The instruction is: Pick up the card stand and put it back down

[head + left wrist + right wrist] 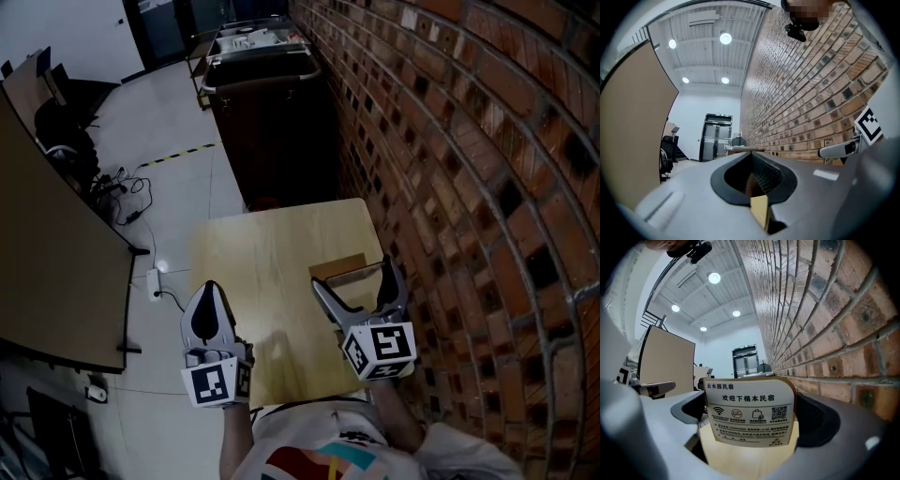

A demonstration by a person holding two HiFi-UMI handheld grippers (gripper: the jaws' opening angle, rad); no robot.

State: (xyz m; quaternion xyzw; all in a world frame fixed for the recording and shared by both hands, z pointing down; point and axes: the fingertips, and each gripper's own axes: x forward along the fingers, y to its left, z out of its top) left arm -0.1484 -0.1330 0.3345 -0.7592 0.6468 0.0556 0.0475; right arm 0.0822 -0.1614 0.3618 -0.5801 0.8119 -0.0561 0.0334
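Jaws of the right gripper stand spread either side of the card stand, upright on the table at its brick-wall edge. The stand looks light, stiff and tippy, so a low grip across its side edges seems safest. The left gripper, pressed together, hovers at the table's opposite edge.

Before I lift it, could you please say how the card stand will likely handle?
The card stand looks thin and flat, wood-backed, so probably stiff and light. Standing upright on the table, it may tip if the open jaws of the right gripper nudge it.
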